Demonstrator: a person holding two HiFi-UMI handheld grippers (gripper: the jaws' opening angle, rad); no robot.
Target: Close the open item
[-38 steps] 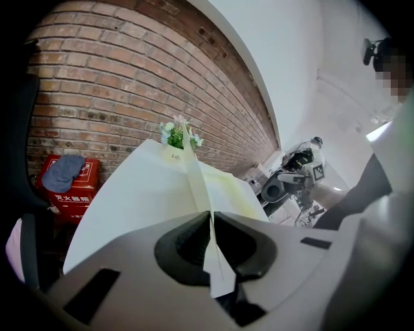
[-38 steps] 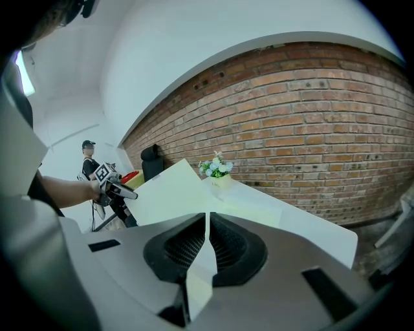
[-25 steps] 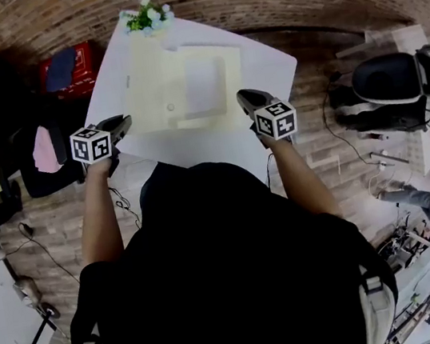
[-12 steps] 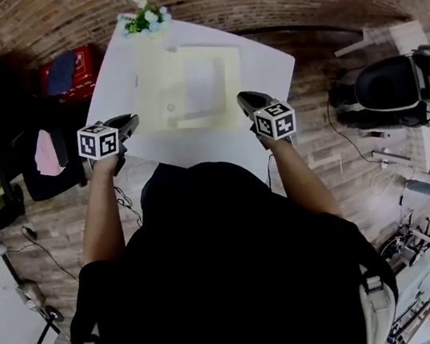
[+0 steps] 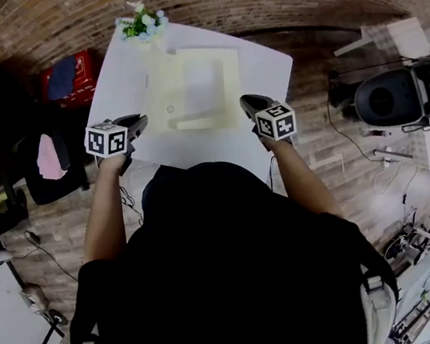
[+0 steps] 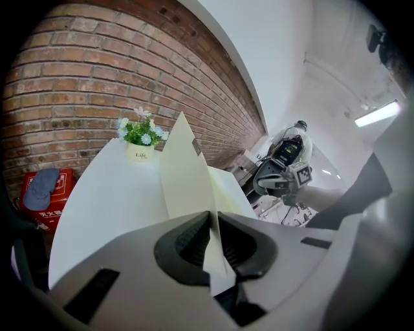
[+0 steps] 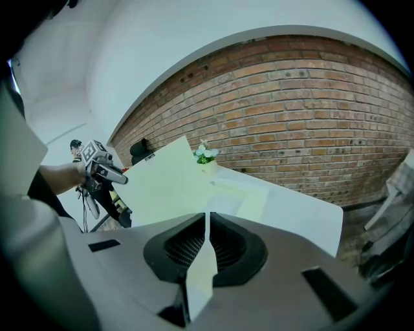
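Your left gripper (image 6: 212, 226) pinches the folder's (image 5: 203, 88) raised cover (image 6: 184, 169), right gripper (image 7: 207, 226) its edge; swing cover down evenly over the folder.

Brick wall (image 7: 310, 110) runs behind the white table's (image 5: 262, 62) far edge. Floor (image 5: 53, 225) is brick-patterned, with cables (image 5: 45, 249) trailing across it. White surface (image 6: 291, 52) adjoining the brickwork carries one lit strip light (image 6: 378, 113). Red box (image 5: 78, 63) stands at the wall's foot, left of the table.

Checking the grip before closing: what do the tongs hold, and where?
Both hold the pale yellow card folder: left tongs clamp its raised flap by the edge, right tongs its other near edge.
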